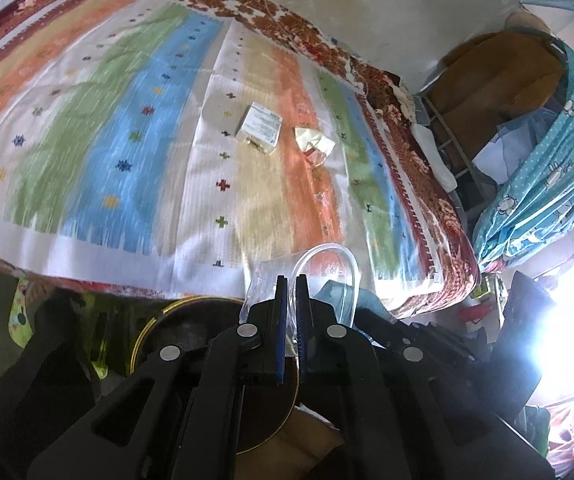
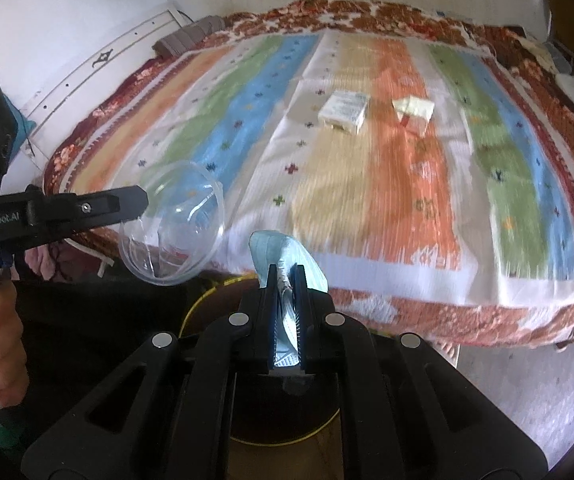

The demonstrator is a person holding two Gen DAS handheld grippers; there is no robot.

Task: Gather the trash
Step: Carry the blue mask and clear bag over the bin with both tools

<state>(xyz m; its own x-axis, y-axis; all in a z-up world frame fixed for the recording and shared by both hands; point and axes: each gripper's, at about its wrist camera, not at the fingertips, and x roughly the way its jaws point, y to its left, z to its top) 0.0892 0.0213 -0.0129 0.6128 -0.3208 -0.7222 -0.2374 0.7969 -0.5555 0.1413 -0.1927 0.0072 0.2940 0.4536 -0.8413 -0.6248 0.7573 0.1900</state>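
On the bed's striped multicolour cover point(image 2: 367, 208): small white cardboard box point(image 2: 345, 111) beside crumpled yellowish wrapper point(image 2: 414, 113). Left gripper point(image 1: 291, 280) fingers pinched clear plastic cup point(image 2: 173, 224); right gripper point(image 2: 286, 270) fingers pinched pale blue face mask point(image 2: 287, 248), both above round dark gold-rimmed bin point(image 1: 159, 332).

striped bed point(image 1: 127, 128) carries box point(image 1: 261, 128), crumpled wrapper point(image 1: 314, 145).
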